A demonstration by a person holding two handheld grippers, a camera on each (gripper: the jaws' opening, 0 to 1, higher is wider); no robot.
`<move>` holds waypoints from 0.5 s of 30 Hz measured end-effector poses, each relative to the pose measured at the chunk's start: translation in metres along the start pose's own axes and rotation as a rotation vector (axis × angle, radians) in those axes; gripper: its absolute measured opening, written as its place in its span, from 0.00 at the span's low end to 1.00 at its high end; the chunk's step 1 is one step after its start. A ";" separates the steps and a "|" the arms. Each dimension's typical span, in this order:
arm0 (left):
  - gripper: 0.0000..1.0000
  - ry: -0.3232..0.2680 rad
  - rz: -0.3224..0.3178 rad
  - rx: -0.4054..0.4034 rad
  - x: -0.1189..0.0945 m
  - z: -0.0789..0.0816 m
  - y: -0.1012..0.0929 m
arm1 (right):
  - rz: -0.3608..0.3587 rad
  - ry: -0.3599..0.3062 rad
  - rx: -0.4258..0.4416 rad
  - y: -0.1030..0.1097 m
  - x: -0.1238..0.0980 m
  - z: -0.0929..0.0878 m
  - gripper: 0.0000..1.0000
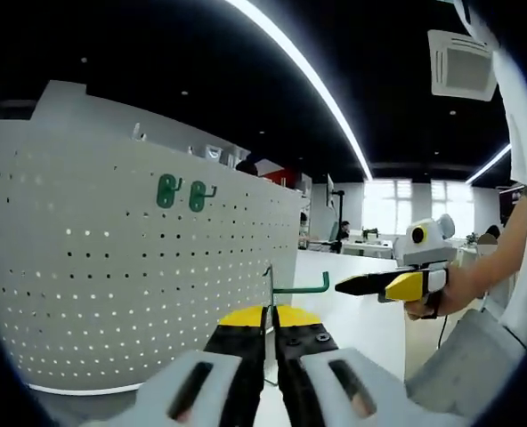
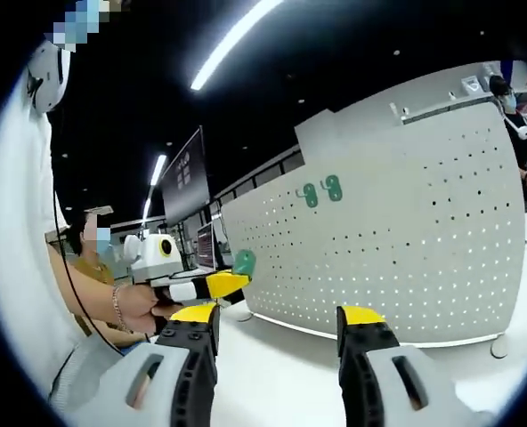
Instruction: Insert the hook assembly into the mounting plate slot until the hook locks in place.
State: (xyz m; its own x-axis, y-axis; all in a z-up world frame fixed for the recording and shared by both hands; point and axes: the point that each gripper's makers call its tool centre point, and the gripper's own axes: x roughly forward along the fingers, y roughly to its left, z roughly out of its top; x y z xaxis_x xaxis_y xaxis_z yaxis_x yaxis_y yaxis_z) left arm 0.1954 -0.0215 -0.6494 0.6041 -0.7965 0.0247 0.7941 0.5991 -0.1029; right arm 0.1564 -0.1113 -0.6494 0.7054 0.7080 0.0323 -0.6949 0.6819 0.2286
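1. Green hook assembly (image 1: 292, 286): thin wire rod with an upright leg and a long horizontal arm, pinched in the closed jaws of the left gripper (image 1: 270, 318), in front of the plate
2. Mounting plate (image 1: 112, 258): white perforated panel, standing upright on the bench
3. Two green hooks (image 1: 182, 191) already hang side by side high on the plate

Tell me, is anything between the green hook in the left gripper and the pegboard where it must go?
Nothing visible is. The left gripper holds the green hook in open air before the white pegboard; two green hooks already hang higher on it.
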 end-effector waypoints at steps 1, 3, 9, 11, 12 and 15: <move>0.02 0.003 0.002 0.001 0.000 -0.001 0.000 | 0.001 0.000 0.007 0.000 0.002 0.001 0.52; 0.02 0.007 0.002 0.001 0.001 -0.002 -0.002 | 0.006 -0.001 0.019 0.001 0.005 0.001 0.52; 0.02 0.014 0.006 0.005 0.003 -0.003 -0.005 | 0.030 -0.012 0.013 0.009 0.017 0.005 0.53; 0.02 0.013 0.009 0.006 0.004 -0.003 -0.005 | 0.037 -0.012 0.016 0.012 0.021 0.005 0.53; 0.02 0.011 0.009 0.006 0.005 -0.003 -0.005 | 0.039 -0.013 0.016 0.013 0.023 0.005 0.52; 0.02 0.012 0.007 0.009 0.006 -0.002 -0.007 | 0.052 -0.022 0.017 0.018 0.027 0.006 0.49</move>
State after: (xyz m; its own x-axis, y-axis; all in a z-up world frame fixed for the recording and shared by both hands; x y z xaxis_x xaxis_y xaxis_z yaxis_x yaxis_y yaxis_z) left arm 0.1933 -0.0309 -0.6507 0.6092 -0.7930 0.0123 0.7902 0.6056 -0.0942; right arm 0.1641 -0.0812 -0.6387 0.6713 0.7383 0.0660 -0.7285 0.6406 0.2426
